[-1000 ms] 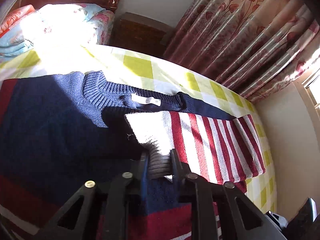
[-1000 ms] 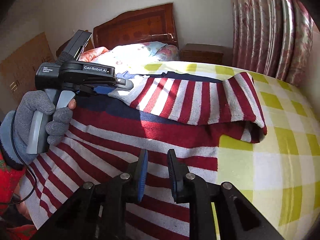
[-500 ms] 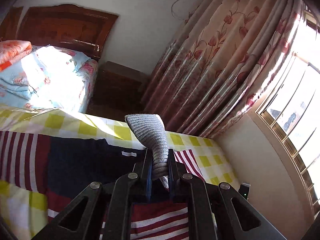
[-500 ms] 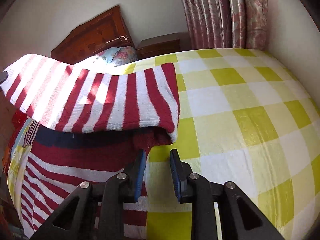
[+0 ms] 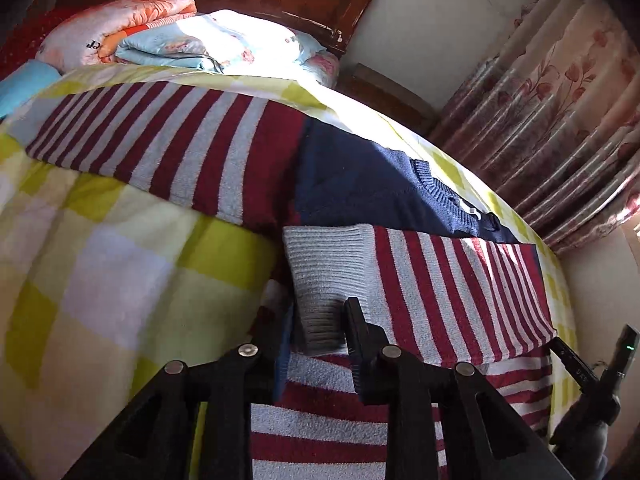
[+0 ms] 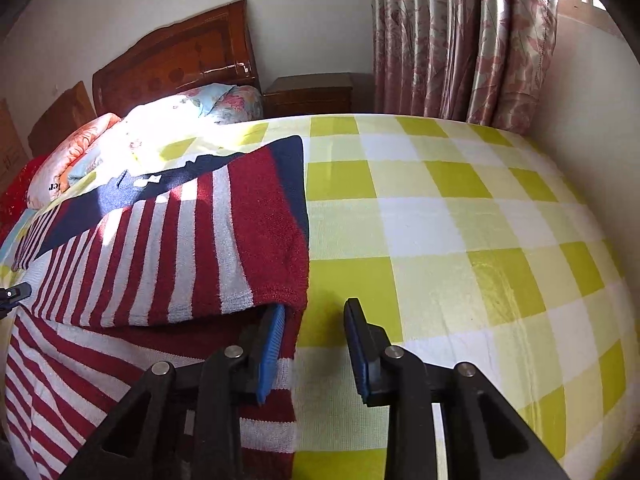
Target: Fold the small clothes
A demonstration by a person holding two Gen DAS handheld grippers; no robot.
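While the checked bedspread (image 6: 440, 220) lay bare from 12 to 4 o'clock in the right wrist view, the striped sweater (image 6: 160, 240) sprawled across its 9 o'clock side, and its hem ran out of view beneath both tools. The folded sleeve (image 5: 460, 280) crossed the chest toward 3 o'clock in the left wrist view and looked likely to slide back or rumple if either tool dragged knit on withdrawal. The other sleeve (image 5: 140, 136) lay unfolded at 10 o'clock. The grey cuff (image 5: 324, 264) sat between the jaws of the left gripper (image 5: 316, 312); whether they pinched it could not be told, as shadow hid the near pad. The right gripper (image 6: 314, 308) stood parted, its jaws having just been opening over bare bedspread, with one blue pad (image 6: 272, 336) against the fold's edge, where it might snag and lift the layer.
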